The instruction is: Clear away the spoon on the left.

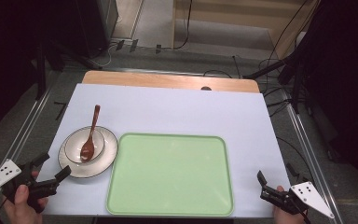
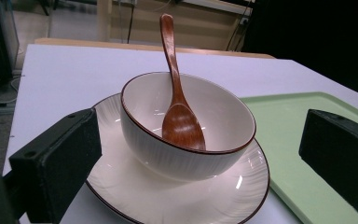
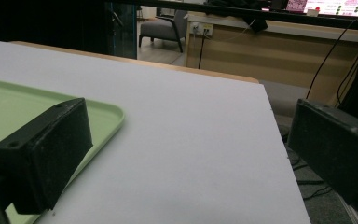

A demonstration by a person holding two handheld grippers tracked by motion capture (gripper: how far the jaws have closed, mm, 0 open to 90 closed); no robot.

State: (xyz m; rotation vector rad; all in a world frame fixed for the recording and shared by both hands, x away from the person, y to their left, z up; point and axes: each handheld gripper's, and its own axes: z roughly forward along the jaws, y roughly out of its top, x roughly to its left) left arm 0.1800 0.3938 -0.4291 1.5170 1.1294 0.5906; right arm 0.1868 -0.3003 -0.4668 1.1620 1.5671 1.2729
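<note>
Left gripper (image 1: pixel 52 167), at the lower left of the high view, held in a hand (image 1: pixel 24 199) with jaws spread wide and empty. Right gripper (image 1: pixel 262 185), at the lower right, likewise held by a hand (image 1: pixel 286 215), jaws apart, gripping nothing.

Pretty dim room overall. Grey floor (image 1: pixel 158 28) runs along the top of the high view, with black cables (image 1: pixel 279 42) snaking across the upper right. A light wood counter (image 3: pixel 270 42) sits across the top of the right gripper view, and a grey armchair (image 3: pixel 161 30), I think, at upper left centre.
</note>
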